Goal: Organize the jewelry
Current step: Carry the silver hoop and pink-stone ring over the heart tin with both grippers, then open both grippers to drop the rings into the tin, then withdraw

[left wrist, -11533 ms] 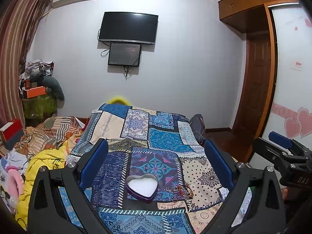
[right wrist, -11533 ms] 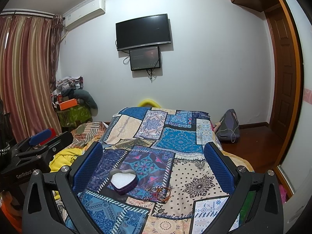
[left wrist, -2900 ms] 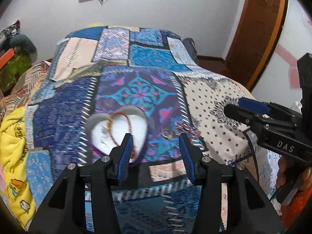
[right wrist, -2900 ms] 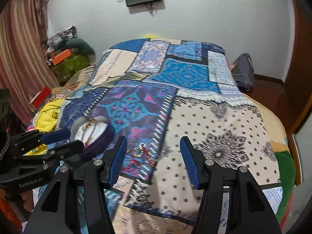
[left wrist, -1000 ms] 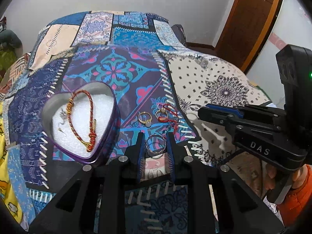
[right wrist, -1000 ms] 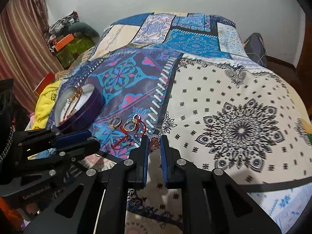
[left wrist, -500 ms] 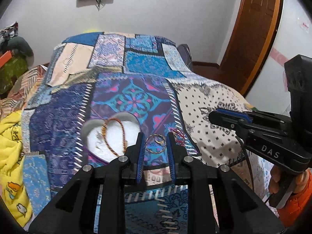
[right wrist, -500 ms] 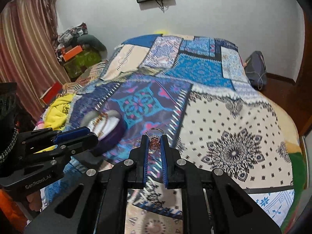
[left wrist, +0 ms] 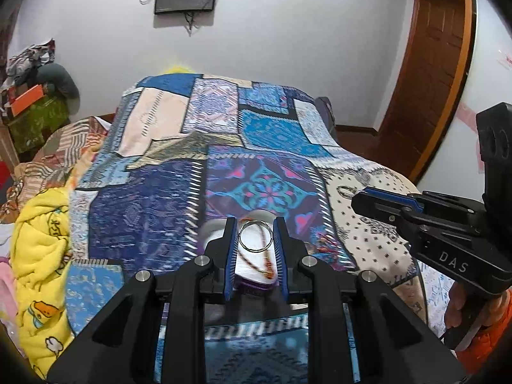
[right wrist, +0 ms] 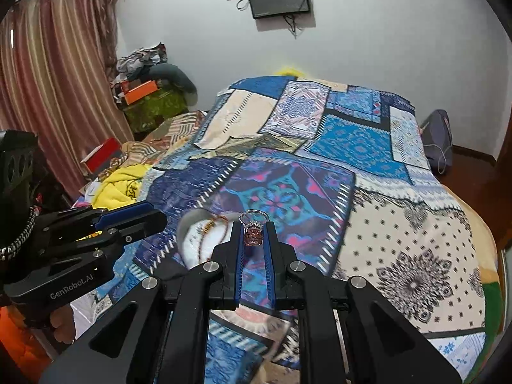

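Note:
My left gripper (left wrist: 255, 238) is shut on a plain silver ring (left wrist: 255, 239) and holds it above the heart-shaped purple tin (left wrist: 252, 280) with white foam, where a red and gold cord bracelet (left wrist: 267, 264) lies. My right gripper (right wrist: 254, 235) is shut on a ring with a reddish stone (right wrist: 253, 236), held in the air to the right of the tin (right wrist: 192, 243). The right gripper also shows in the left wrist view (left wrist: 358, 195), with its ring (left wrist: 345, 191) at the tips. The left gripper shows in the right wrist view (right wrist: 156, 217).
A patchwork quilt (left wrist: 179, 198) covers the bed. A red cord piece (left wrist: 324, 246) lies on it to the right of the tin. A yellow blanket (left wrist: 41, 246) is heaped at the left. A wooden door (left wrist: 438, 64) stands at the right.
Both grippers have lifted with their rings and shifted left: the left one is now over the tin, and the right one has come closer to it.

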Tool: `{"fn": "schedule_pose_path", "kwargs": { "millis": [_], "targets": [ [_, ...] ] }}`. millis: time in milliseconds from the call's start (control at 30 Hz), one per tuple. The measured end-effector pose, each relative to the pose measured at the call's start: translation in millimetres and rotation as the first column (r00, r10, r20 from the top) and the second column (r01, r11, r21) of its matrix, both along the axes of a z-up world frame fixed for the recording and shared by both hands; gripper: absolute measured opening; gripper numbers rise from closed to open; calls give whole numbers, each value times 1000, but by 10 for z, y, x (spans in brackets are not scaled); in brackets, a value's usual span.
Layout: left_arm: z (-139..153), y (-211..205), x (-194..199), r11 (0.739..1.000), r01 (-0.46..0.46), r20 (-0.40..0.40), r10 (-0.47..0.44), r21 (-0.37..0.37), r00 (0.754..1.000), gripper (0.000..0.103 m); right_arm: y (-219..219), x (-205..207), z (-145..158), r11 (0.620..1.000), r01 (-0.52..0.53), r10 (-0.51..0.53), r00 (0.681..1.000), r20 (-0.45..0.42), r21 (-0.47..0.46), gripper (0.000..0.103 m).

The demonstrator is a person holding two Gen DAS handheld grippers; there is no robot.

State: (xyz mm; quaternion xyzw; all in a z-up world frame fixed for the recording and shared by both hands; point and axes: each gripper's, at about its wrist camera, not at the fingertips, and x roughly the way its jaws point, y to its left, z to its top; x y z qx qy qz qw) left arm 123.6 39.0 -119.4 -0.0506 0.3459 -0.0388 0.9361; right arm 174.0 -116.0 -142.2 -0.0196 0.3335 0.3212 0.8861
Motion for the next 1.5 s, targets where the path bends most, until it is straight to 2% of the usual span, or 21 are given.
{"fn": "schedule_pose_path", "kwargs": {
  "millis": [367,667,933,1500],
  "targets": [
    [-89,345,45,999,-51,-6,50,-8,999,21,313,68,-48,999,-48,48,999,1,-18,11],
    [-369,322,201,999,2,-71,-5,-51,997,21,542,216,-328,994,-104,101,992,-82,-38,11],
    [-608,217,294,999,33,-114,-37,-39,993,21,640,287,-511,985,-159,150,980,-128,-67,11],
    [-616,168,342,996,58,-140,-68,-73,988,21,626,309,-620,971,-213,192,966,-173,-111,11]
  ]
}}
